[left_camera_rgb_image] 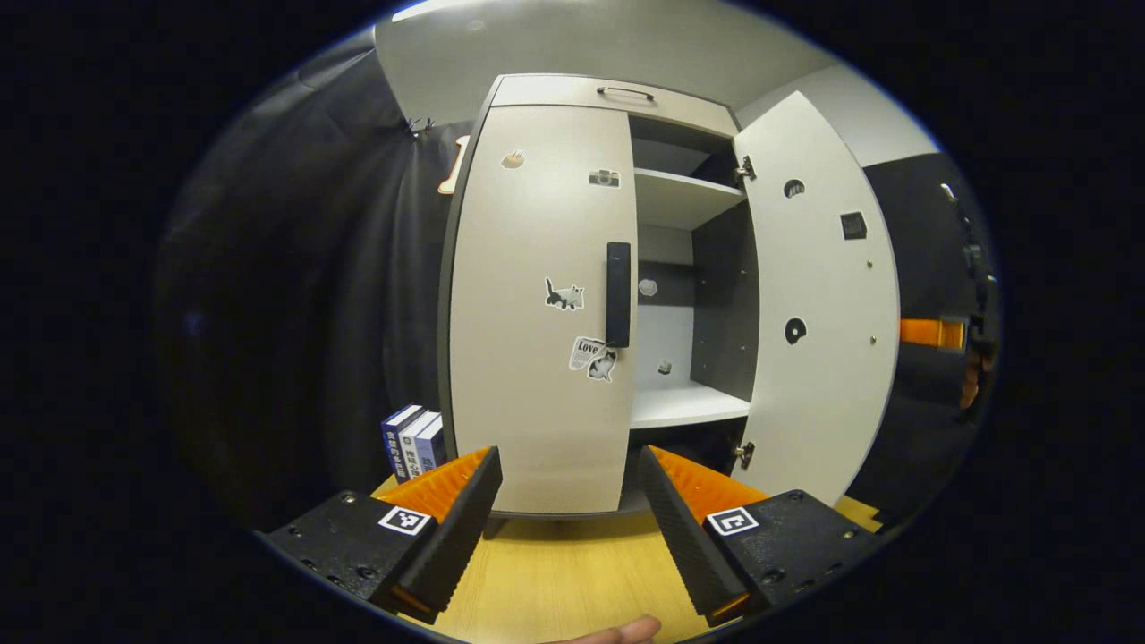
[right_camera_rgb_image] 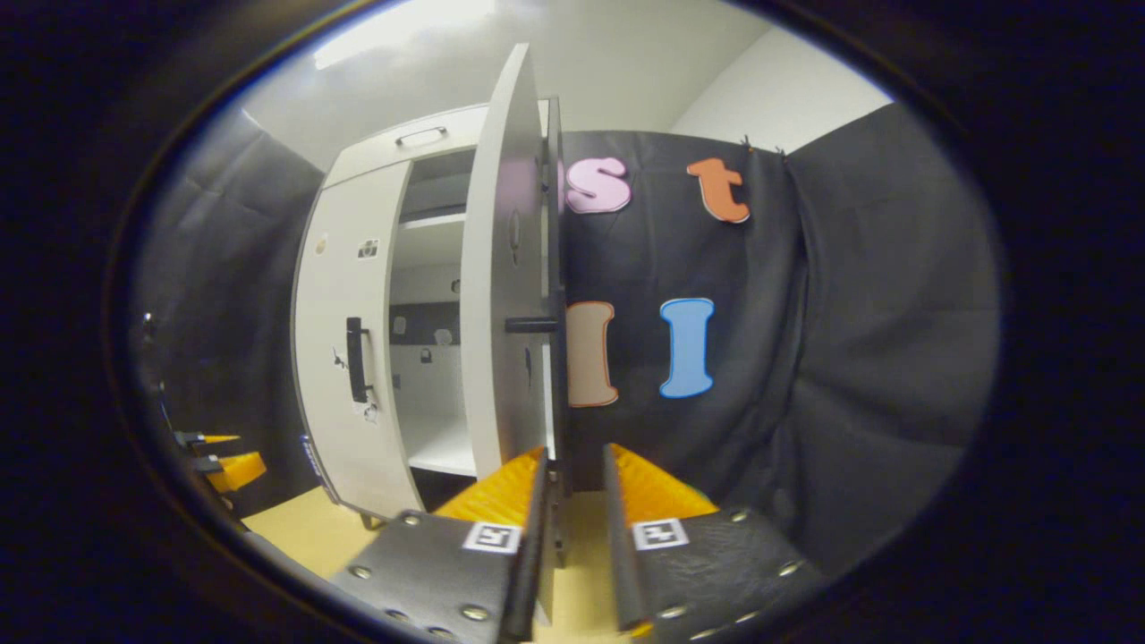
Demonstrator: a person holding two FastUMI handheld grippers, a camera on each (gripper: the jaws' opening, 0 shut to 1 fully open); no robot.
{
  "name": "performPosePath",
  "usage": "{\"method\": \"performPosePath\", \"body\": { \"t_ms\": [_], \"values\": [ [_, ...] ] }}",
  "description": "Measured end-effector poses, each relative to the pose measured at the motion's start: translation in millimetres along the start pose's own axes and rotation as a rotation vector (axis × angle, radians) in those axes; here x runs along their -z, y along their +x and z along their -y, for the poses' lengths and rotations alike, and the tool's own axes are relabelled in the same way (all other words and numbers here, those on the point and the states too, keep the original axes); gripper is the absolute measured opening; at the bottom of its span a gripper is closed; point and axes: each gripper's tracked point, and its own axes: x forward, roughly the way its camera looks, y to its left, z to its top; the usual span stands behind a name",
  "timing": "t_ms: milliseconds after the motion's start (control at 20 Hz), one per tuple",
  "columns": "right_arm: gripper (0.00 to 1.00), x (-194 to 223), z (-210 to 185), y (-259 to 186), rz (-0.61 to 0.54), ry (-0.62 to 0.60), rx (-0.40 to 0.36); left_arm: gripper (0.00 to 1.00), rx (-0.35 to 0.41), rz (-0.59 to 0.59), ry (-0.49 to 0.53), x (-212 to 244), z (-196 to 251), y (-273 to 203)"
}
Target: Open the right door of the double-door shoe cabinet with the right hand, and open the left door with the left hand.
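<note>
Wooden floor (left_camera_rgb_image: 555, 572) under upright cabinet (left_camera_rgb_image: 572, 98) — right door (left_camera_rgb_image: 823, 295) swung out, left door (left_camera_rgb_image: 537, 304) closed; left claw (left_camera_rgb_image: 568, 501) wide

White left door (left_camera_rgb_image: 537, 304) with black handle (left_camera_rgb_image: 618, 294), cat stickers (left_camera_rgb_image: 564, 294); orange-and-black left claw (left_camera_rgb_image: 565, 501).

We cannot make out the small objects (left_camera_rgb_image: 664, 367) on the cabinet's back wall: too tiny. The closed left door (left_camera_rgb_image: 537, 304) hides the left compartment. A fingertip (left_camera_rgb_image: 626, 631) shows at the bottom edge, hand cut off. The books (left_camera_rgb_image: 413, 443) stand partly behind the left gripper (left_camera_rgb_image: 568, 510).
</note>
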Motion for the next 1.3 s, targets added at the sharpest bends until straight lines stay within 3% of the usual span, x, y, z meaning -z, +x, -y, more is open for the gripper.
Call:
{"method": "performPosePath", "body": {
  "t_ms": [100, 150, 450, 600, 650, 800, 1100, 1150, 1250, 1300],
  "values": [
    [0.83, -0.4, 4.1, -24.7, 0.027, -0.056, 0.047, 0.96, 0.026, 0.028, -0.043, -14.7, 2.7, 17.2],
    [1.0, 0.5, 0.7, -40.1, 0.034, -0.072, 0.049, 0.96, 0.033, 0.044, -0.059, -22.1, 3.2, 25.9],
    [0.99, 22.4, -30.8, -96.9, 0.014, -0.04, 0.017, 0.96, 0.045, 0.029, -0.04, -51.1, 13.0, 87.7],
    [0.99, 37.5, -55.9, -121.7, -0.026, 0.043, -0.086, 1.0, 0.044, 0.044, -0.01, -64.0, 21.3, 119.8],
    [0.99, 39.4, -56.2, -129.3, -0.023, 0.073, -0.095, 0.96, 0.038, 0.049, 0.008, -68.1, 22.3, 130.7],
    [0.98, 46.3, -49.9, -143.2, -0.002, 0.124, -0.082, 0.96, 0.047, 0.047, 0.024, -78.5, 34.1, 157.6],
    [0.99, 58.9, -29.7, -161.6, -0.002, 0.26, -0.041, 0.95, -0.038, 0.023, 0.054, -85.9, 28.1, 208.0],
    [0.99, 60.9, -25.5, -164.2, -0.005, 0.267, -0.032, 0.93, -0.035, 0.024, 0.07, -87.0, 27.6, 217.2],
    [0.98, 57.0, -17.8, -172.4, 0.013, 0.271, -0.017, 0.74, -0.049, 0.007, 0.114, -86.0, 29.5, 220.6],
    [0.98, 57.4, -14.1, -176.5, 0.021, 0.267, -0.007, 0.74, -0.063, 0.0, 0.148, -87.9, 30.5, 222.3]
  ]
}}
